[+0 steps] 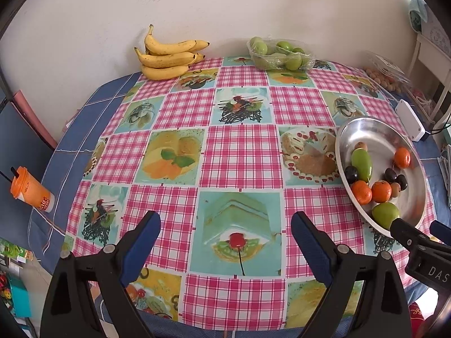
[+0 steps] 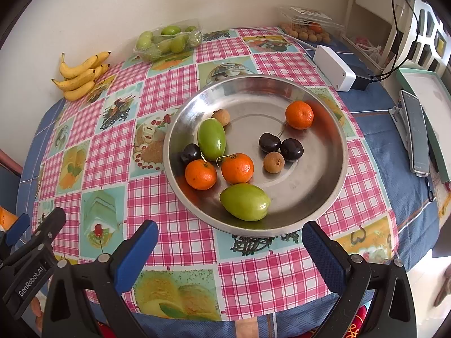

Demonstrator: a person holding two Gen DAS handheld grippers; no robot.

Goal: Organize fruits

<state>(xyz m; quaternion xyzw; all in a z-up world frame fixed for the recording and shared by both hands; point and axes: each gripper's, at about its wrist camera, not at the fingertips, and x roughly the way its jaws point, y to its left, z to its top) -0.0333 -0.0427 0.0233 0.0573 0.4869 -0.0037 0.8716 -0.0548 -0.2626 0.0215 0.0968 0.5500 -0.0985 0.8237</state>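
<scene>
Left wrist view: left tongs (image 1: 225, 242) stood wide and empty over the bench (image 1: 242, 157); bananas (image 1: 166, 56) lay at 11 o'clock, the steel bowl (image 1: 375, 129) of fruit at 3 o'clock.
Right wrist view: right tongs (image 2: 229, 249) gaped wide, empty, the bowl at 12 o'clock just beyond them.

Black left claw (image 1: 225, 242), blue pads (image 1: 142, 249), silver screws.

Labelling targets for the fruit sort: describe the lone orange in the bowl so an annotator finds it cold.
Find the steel bowl on the checked tablecloth. Three small oranges lie in it: two side by side near the left wall, and the lone orange at the far right. It alone touches no other orange; its nearest neighbours are two dark cherries just in front of it.
</scene>
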